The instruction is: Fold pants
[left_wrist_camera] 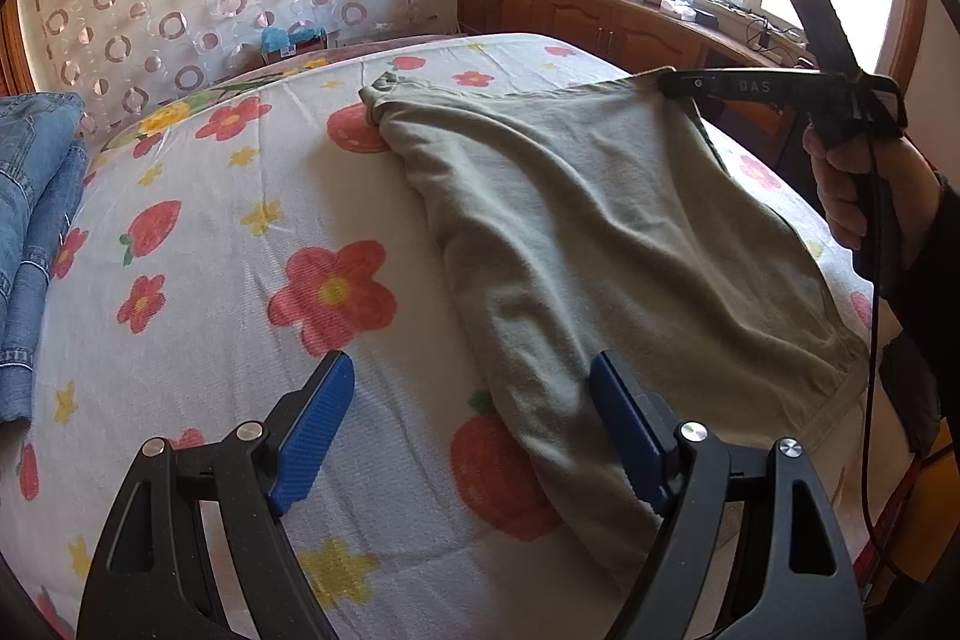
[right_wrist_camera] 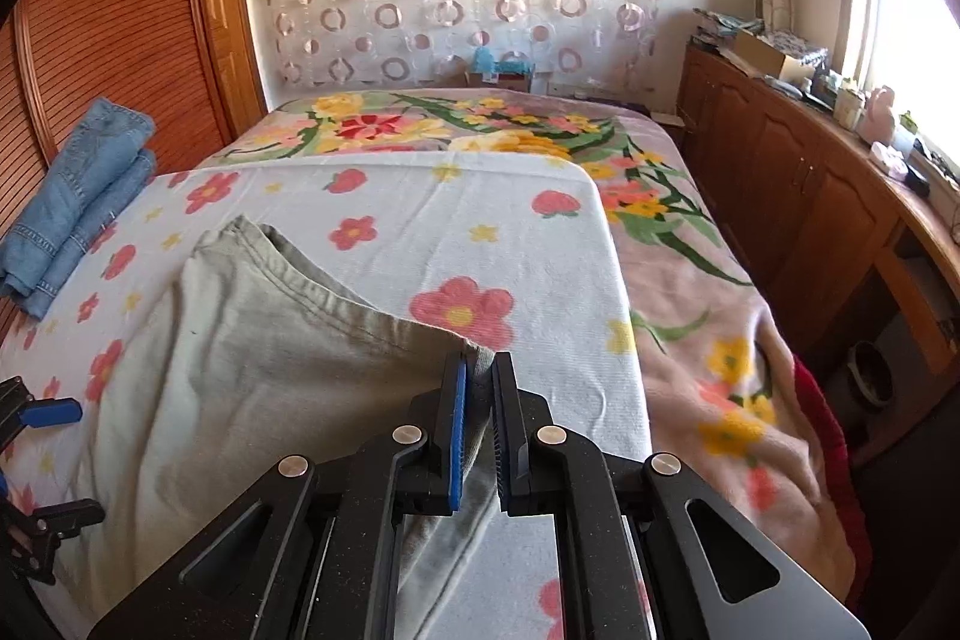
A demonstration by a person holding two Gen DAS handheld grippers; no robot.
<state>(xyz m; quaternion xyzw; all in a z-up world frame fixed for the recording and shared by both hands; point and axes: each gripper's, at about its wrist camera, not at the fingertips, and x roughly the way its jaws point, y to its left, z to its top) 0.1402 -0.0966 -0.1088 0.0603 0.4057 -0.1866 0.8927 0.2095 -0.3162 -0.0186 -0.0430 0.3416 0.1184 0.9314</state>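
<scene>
Grey-green pants [left_wrist_camera: 600,220] lie partly spread on the flowered sheet [left_wrist_camera: 240,280] of a bed. My left gripper [left_wrist_camera: 474,430] is open low over the pants' near edge: one blue pad [left_wrist_camera: 624,436] is above the cloth, the other above bare sheet, and neither presses on the fabric. My right gripper [right_wrist_camera: 480,370] is shut on a corner of the pants [right_wrist_camera: 240,370] and holds it raised off the bed. In the left wrist view the right gripper [left_wrist_camera: 672,82] shows at the upper right, held by a hand [left_wrist_camera: 852,184]. The left gripper [right_wrist_camera: 63,460] appears at the right wrist view's left edge.
Folded blue jeans [right_wrist_camera: 78,202] are stacked at the bed's left side, beside a wooden slatted door. A flowered blanket [right_wrist_camera: 720,370] covers the right part of the bed. A cluttered wooden cabinet [right_wrist_camera: 810,196] runs under the window on the right. A black cable [left_wrist_camera: 870,370] hangs from the right gripper.
</scene>
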